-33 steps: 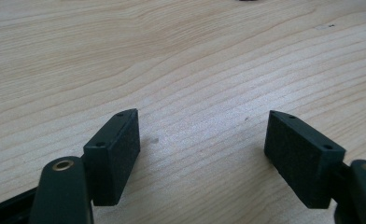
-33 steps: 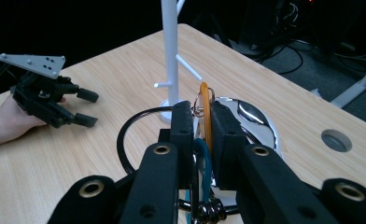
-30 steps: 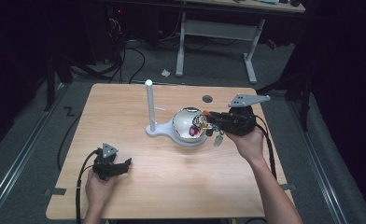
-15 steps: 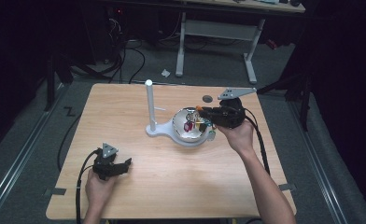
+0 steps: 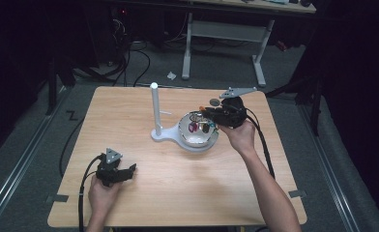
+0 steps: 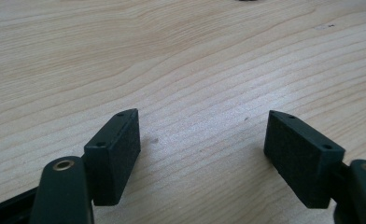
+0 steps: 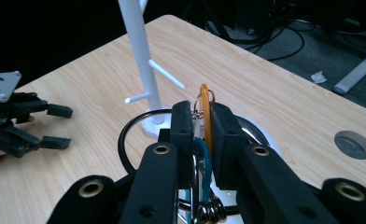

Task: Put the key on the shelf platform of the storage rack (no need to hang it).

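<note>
A white peg stand (image 5: 154,108) rises from a base that carries a shiny bowl (image 5: 196,140). My right gripper (image 5: 207,116) hovers over the bowl, shut on a bunch of carabiners. In the right gripper view its jaws (image 7: 201,114) pinch an orange carabiner (image 7: 203,105) and a small silver ring, with a teal carabiner (image 7: 202,163) lower down. Coloured pieces (image 5: 199,127) dangle from the bunch into the bowl. The stand's post (image 7: 137,42) and two pegs stand just beyond. My left gripper (image 5: 128,171) rests open on the table at the near left, nothing between its pads (image 6: 118,149).
The wooden table (image 5: 129,125) has a round grey cable hole (image 5: 214,102) behind the right gripper. A black loop (image 7: 125,135) curves by the bowl's rim. Cables trail from both grippers. Dark floor, cables and a desk frame (image 5: 221,38) lie beyond the far edge.
My right gripper has moved left and slightly down with the carabiner bunch, from the bowl's right side to over the bowl. The left gripper has stayed put.
</note>
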